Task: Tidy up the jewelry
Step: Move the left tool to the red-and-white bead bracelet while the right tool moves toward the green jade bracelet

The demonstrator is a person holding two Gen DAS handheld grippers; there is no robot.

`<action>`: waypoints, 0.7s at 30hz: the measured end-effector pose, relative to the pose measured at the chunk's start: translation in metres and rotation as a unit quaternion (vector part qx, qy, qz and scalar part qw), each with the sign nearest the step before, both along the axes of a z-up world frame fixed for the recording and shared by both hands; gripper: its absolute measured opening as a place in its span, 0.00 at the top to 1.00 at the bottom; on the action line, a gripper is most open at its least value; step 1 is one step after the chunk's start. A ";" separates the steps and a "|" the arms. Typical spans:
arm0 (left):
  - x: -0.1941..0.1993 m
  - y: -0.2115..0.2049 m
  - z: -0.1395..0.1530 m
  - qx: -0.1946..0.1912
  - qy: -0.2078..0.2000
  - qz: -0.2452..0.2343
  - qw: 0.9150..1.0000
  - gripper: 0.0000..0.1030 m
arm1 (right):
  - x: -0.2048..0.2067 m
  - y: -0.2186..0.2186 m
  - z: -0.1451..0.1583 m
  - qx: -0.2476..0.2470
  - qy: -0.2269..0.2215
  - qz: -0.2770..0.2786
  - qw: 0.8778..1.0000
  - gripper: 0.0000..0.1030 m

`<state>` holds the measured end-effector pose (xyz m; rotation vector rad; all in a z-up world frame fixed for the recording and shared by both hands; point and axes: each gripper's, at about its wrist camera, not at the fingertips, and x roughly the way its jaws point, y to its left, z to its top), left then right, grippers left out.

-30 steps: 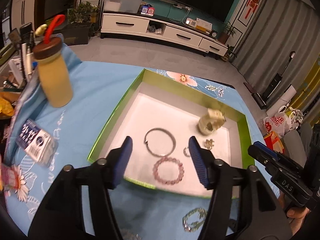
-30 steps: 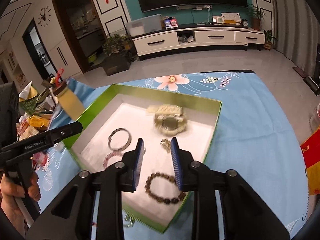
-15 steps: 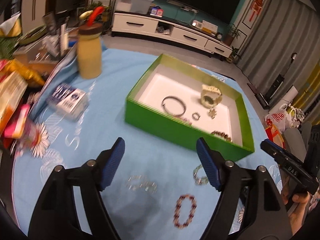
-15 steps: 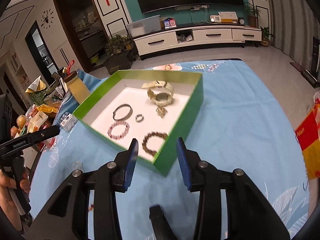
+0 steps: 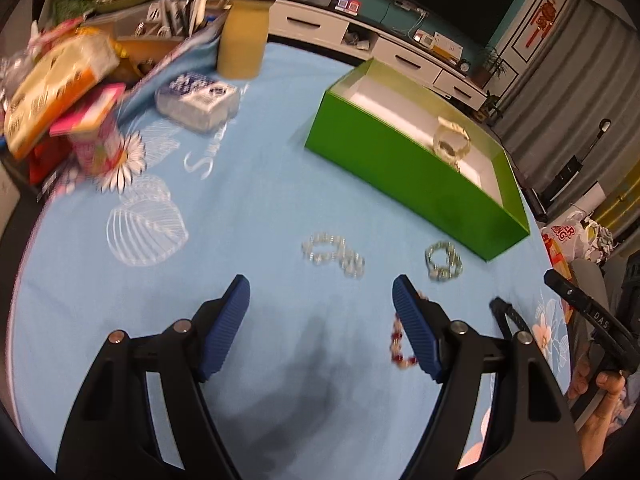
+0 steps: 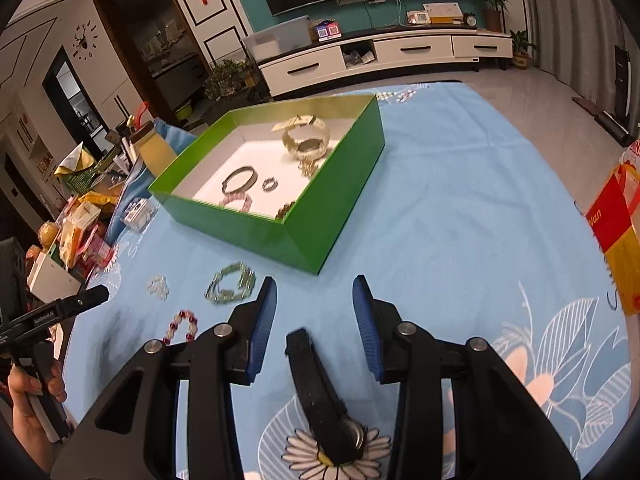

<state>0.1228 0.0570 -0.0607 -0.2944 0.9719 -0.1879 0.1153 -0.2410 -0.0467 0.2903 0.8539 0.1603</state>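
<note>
From my remote seat, the job looks about half done. The green box (image 6: 320, 216) at 12 o'clock already holds a pale watch (image 6: 306, 140), a dark bangle (image 6: 239, 179), a small ring (image 6: 269, 184), a gold charm (image 6: 307, 167), a pink bead bracelet (image 6: 238, 201) and a brown bead bracelet (image 6: 286, 210).

4 pieces are left on the blue table (image 6: 460, 208): a clear bead bracelet (image 5: 334, 254) at 12 o'clock of the left gripper (image 5: 320, 320), a green-silver bracelet (image 5: 443, 261) at 1, a red bead bracelet (image 5: 400, 340) touching its right finger, and a black watch (image 6: 320, 392) between the right gripper (image 6: 314, 320) fingers.

Both jaws are spread, pinching nothing. At 10 o'clock, a yellow bottle (image 5: 243, 36), a tissue pack (image 5: 198, 100) and snack packets (image 5: 52, 92) crowd the table edge; nothing blocks the box.
</note>
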 end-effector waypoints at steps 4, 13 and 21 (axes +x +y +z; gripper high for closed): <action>-0.011 0.009 -0.010 -0.025 0.012 0.012 1.000 0.27 | -0.012 0.004 -0.006 0.004 0.006 0.013 1.000 0.61; -0.032 -0.015 -0.017 -0.014 0.011 -0.032 0.999 0.27 | -0.033 0.018 -0.011 0.025 -0.005 0.062 0.998 0.61; -0.031 -0.059 -0.029 0.020 0.009 -0.087 0.996 0.33 | -0.037 0.039 -0.019 0.032 0.000 0.093 0.995 0.61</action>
